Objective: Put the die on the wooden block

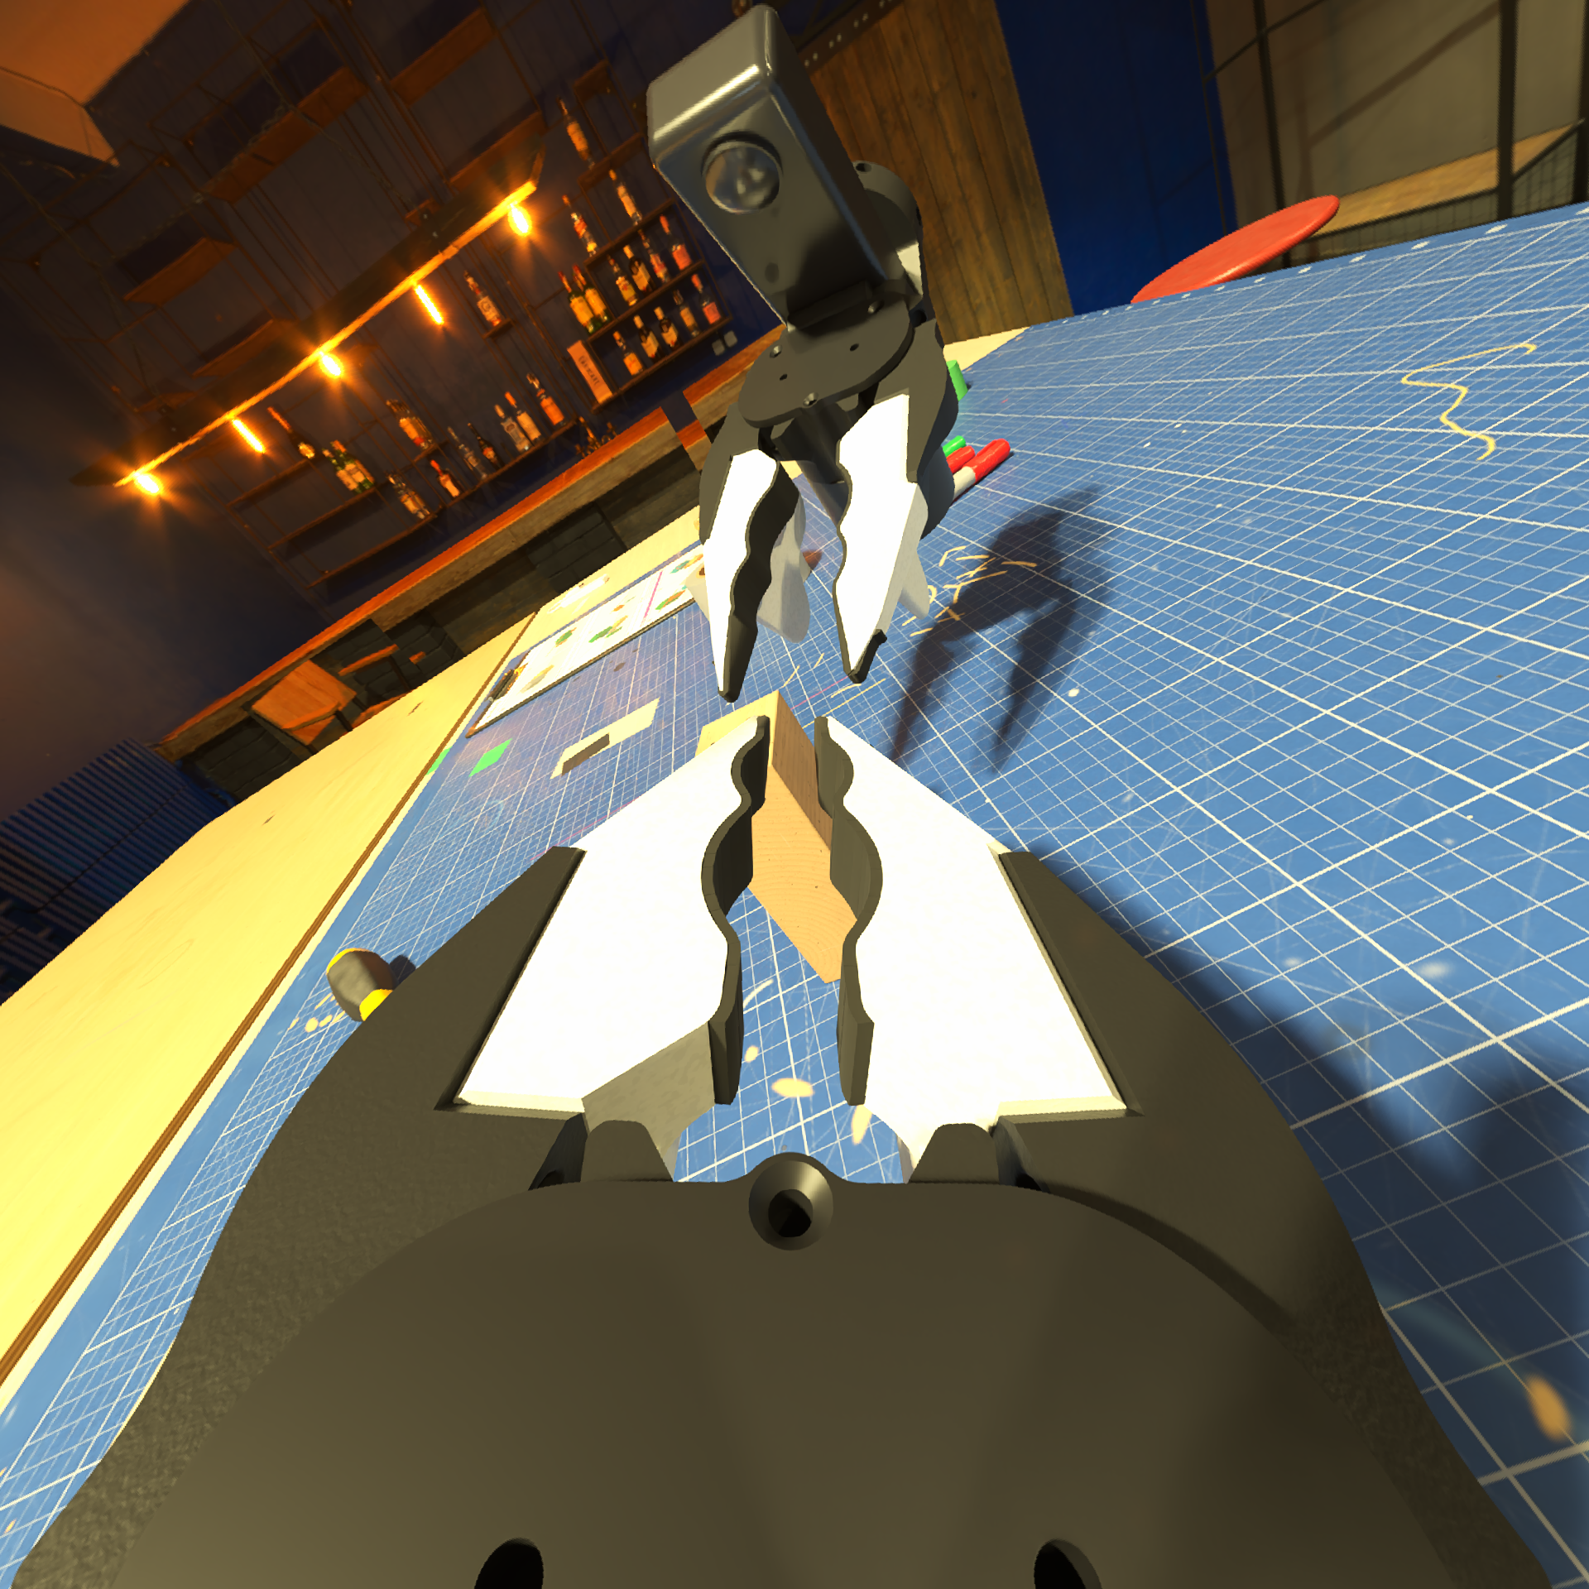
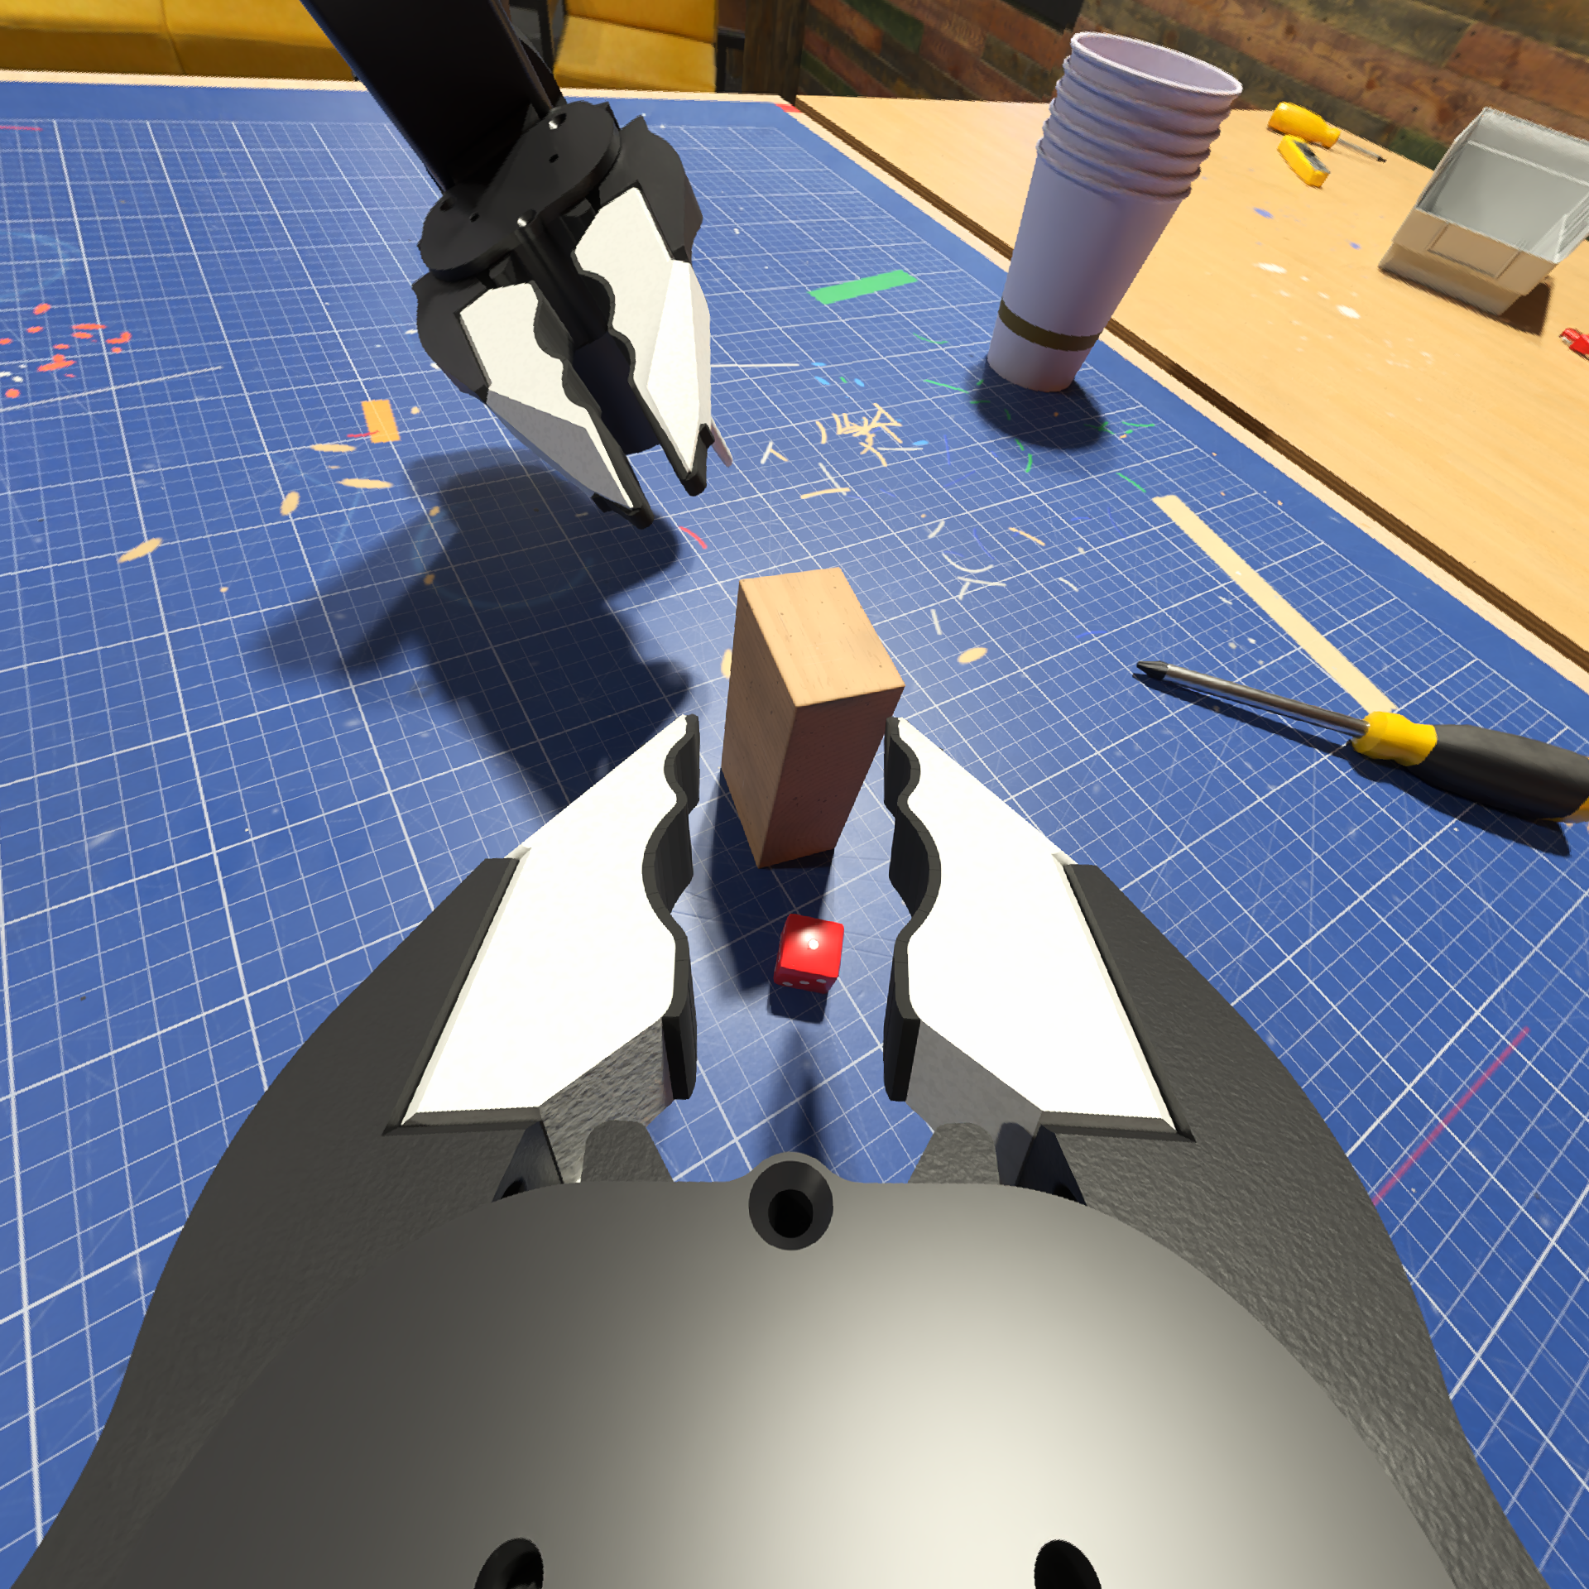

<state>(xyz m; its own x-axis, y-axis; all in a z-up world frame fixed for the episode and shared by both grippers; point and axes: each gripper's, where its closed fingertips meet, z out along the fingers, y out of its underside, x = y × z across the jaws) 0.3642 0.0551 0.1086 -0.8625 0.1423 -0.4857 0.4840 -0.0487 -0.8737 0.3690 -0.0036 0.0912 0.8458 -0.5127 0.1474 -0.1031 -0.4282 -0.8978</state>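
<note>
A tall wooden block (image 2: 808,714) stands upright on the blue cutting mat (image 2: 258,860). A small red die (image 2: 808,954) lies on the mat just in front of the block, below the gap between the open fingers of my right gripper (image 2: 791,731), which holds nothing. My left gripper (image 2: 669,501) hovers beyond the block and to its left, tilted down, fingers a little apart and empty. In the left wrist view the block (image 1: 795,843) shows through the narrow gap of the left gripper (image 1: 789,731), and the right gripper (image 1: 795,679) hangs open behind it. The die is hidden there.
A stack of paper cups (image 2: 1109,215) stands at the back right. A screwdriver (image 2: 1462,757) lies on the mat to the right. A white box (image 2: 1496,215) and yellow tools (image 2: 1303,138) sit on the wooden tabletop. Markers (image 1: 976,460) lie behind the right gripper.
</note>
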